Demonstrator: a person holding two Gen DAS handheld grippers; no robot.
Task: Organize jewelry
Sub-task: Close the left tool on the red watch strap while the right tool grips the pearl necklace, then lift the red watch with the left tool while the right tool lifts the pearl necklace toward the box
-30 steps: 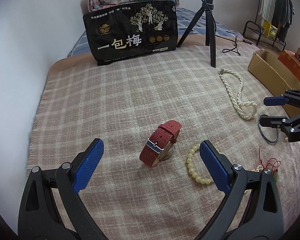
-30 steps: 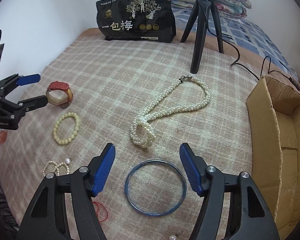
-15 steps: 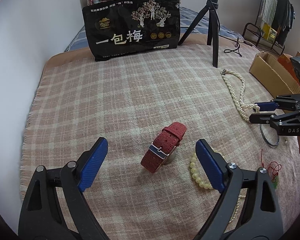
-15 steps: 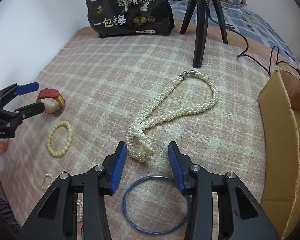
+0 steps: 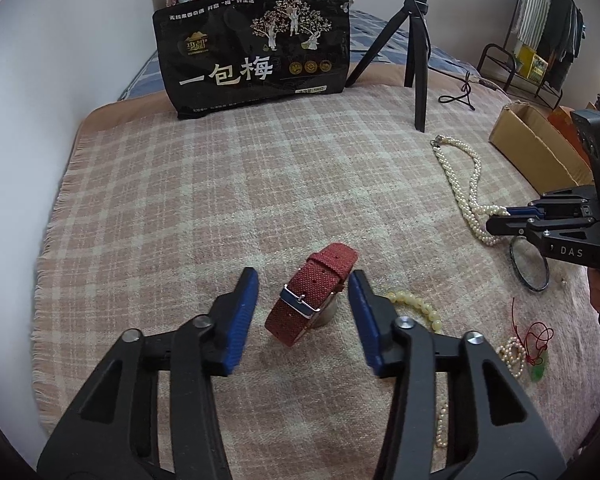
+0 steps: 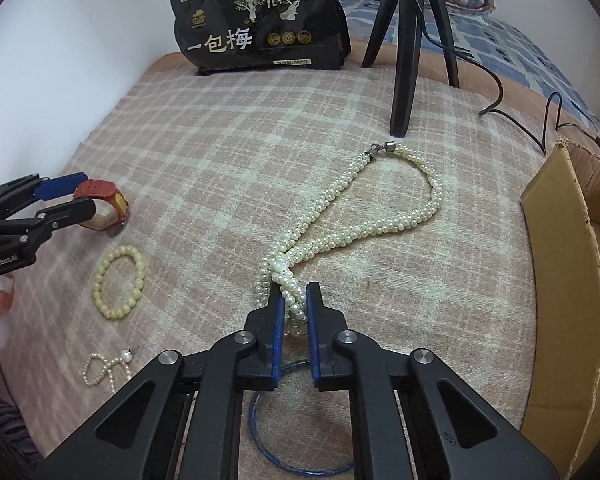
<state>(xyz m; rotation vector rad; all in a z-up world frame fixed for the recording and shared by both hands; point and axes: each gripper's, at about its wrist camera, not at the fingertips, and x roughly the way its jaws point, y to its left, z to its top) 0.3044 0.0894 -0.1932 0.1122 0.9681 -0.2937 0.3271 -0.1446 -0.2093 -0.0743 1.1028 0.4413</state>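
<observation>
Jewelry lies scattered over the pink checked blanket (image 6: 228, 152) I am working on. At my far left the left gripper (image 5: 304, 312) stands with its blue pads apart on either side of the red watch (image 5: 314, 292), which rests on its edge with the buckle toward me; neither pad touches the strap that I can see. Just right of the watch lies the yellow bead bracelet (image 6: 120, 282), partly hidden behind my left gripper's right finger in the left wrist view. Nearer to me sits a small pearl bracelet (image 6: 100, 368), and by it in the left wrist view a red cord (image 5: 534, 334) with a green charm.

In the middle, my right gripper (image 6: 293, 312) has its jaws nearly together, pinching the knotted end of the pearl necklace (image 6: 380, 216). The rest of the necklace loops away over the blanket to its metal clasp, which lies near a foot of the black tripod (image 6: 406, 52). Below the right gripper's fingers the blue bangle (image 6: 268, 444) lies flat, half covered by them.

At the back a black snack bag (image 6: 260, 24) stands upright with folded bedding behind it. A black cable (image 6: 496, 92) trails from the tripod toward the right. At my far right the cardboard box (image 6: 556, 280) sits open, its near wall close beside the necklace loop
</observation>
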